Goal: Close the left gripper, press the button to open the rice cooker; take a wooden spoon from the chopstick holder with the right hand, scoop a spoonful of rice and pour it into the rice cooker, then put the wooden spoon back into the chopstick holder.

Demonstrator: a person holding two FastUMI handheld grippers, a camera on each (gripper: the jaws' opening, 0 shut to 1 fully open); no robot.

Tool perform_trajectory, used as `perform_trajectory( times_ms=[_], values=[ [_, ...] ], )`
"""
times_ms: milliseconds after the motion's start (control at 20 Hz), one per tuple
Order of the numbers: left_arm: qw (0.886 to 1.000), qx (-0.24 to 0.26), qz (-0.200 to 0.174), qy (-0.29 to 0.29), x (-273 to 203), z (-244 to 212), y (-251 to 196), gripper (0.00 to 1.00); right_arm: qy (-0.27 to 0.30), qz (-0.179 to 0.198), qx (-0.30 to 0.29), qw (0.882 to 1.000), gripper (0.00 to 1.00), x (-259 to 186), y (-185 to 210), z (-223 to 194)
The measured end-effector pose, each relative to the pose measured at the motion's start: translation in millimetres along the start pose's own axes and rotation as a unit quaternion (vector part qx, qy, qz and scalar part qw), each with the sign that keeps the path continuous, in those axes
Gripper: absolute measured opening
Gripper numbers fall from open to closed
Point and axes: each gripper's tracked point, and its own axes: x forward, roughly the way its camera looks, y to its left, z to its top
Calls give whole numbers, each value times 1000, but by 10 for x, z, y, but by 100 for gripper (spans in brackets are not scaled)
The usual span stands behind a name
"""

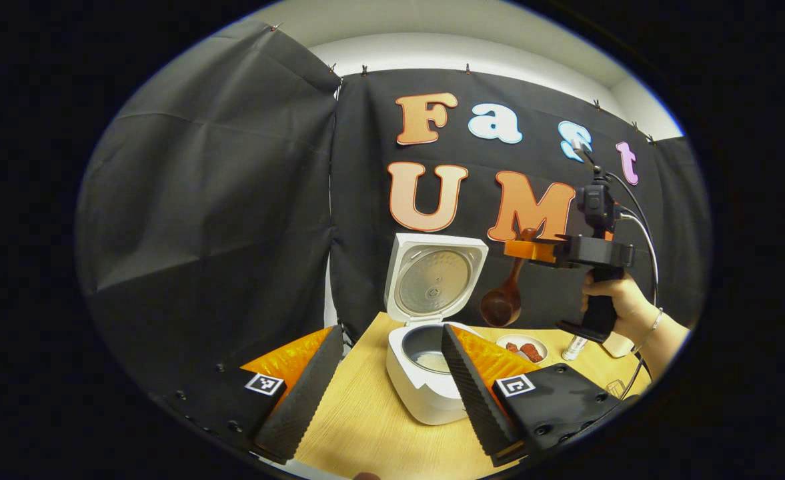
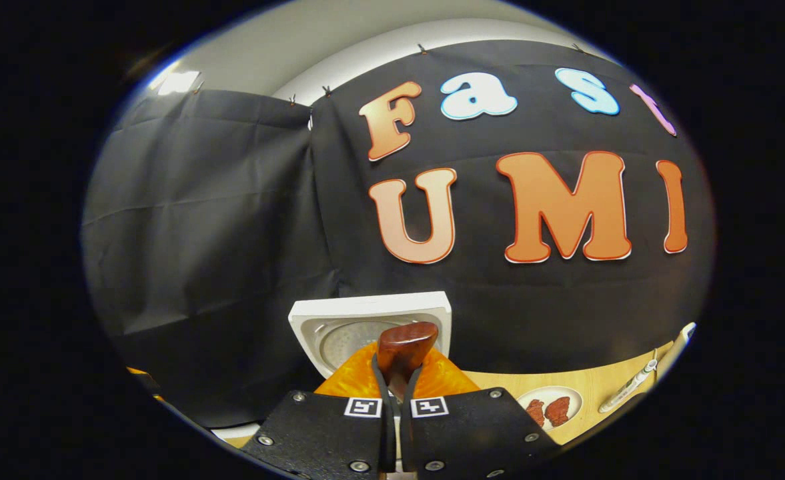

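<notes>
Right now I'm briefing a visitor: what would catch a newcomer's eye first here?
The white rice cooker stands open at the table's back edge, lid upright. To its right, the right gripper holds a wooden spoon in the air, bowl hanging down.

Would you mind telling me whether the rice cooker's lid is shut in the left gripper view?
No, the rice cooker has its lid standing upright behind the pot, with rice visible inside.

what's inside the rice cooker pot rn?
In the left gripper view, the rice cooker stands open with a small patch of white rice on the pot's floor. The left hand-held gripper has one finger covering the pot's right side, so that part can't be seen.
</notes>
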Motion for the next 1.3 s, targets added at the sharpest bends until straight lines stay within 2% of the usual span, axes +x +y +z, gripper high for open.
perform_trajectory(
  times_ms=[300, 700, 950, 1100, 1300],
  values=[
    [1000, 9, -15, -9, 95, 104, -192, 100, -22, -53, 21, 998, 2, -571, -721, 156],
    [999, 20, -31, -30, 178, 226, -491, 100, -18, -154, 42, 987, 2, -1723, -1922, 37],
    [999, 20, -34, -31, 251, 218, -613, 97, -2, -210, 43, 977, 2, -2391, -2454, -211],
    [999, 24, -33, -32, 292, 251, -693, 100, 12, -240, 63, 969, 2, -2729, -2745, -442],
    [998, 17, -43, -30, 295, 268, -828, 100, 36, -258, 93, 961, 2, -3069, -2957, -821]
  ],
)
